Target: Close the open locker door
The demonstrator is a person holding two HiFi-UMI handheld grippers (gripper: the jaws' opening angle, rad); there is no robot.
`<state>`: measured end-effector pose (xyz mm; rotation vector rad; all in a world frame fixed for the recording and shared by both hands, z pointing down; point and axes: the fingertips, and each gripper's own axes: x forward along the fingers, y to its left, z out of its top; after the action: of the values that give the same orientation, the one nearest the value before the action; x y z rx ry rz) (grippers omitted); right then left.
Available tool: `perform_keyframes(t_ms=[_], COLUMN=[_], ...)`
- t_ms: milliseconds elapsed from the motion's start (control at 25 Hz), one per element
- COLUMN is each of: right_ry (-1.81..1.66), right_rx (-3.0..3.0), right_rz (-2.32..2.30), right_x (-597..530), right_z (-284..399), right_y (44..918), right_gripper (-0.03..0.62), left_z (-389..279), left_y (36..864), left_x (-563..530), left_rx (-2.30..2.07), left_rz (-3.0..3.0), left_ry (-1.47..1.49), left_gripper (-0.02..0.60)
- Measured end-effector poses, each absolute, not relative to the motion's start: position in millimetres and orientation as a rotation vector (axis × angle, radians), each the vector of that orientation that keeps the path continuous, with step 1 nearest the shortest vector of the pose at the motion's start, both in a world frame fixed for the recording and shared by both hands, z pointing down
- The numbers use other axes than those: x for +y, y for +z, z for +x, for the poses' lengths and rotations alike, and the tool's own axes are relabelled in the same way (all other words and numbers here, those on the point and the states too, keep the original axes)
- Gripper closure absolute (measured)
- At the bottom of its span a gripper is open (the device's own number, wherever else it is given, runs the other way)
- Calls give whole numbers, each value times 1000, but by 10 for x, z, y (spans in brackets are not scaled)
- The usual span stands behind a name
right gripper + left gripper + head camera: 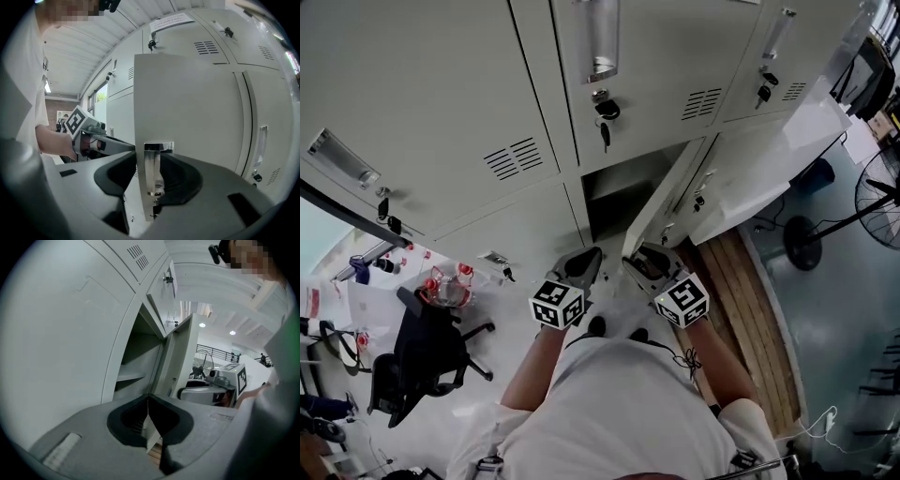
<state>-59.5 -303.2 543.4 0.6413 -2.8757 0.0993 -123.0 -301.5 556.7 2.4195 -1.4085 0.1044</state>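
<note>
Locker door (187,103) stands ajar, its chrome handle (152,161) seemingly pinched by right tool (152,186), left tool (149,422) pressed together.

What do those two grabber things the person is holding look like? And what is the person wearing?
Both are chunky grey plastic, with wide jaws lined with black pads. The left gripper and the right gripper each carry a white cube printed with black square markers. The person wears a white short-sleeved T-shirt.

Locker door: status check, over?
Left gripper shut, empty. Right gripper shut on the handle. Locker door wide open. Nothing seen blocking its swing.
</note>
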Motion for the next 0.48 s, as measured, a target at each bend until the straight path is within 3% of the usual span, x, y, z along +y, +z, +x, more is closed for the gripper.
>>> perform_keyframes(t_ms=[480], right_ry=[107], right_rx=[-2893], right_rz=[545], right_x=[-3260], right_z=[-968], right_y=[5443], right_gripper=[439], left_z=[-1471], left_y=[5499], left_x=[-3060], left_rx=[-1521], left_rz=[2375], left_ry=[76], left_gripper=[566])
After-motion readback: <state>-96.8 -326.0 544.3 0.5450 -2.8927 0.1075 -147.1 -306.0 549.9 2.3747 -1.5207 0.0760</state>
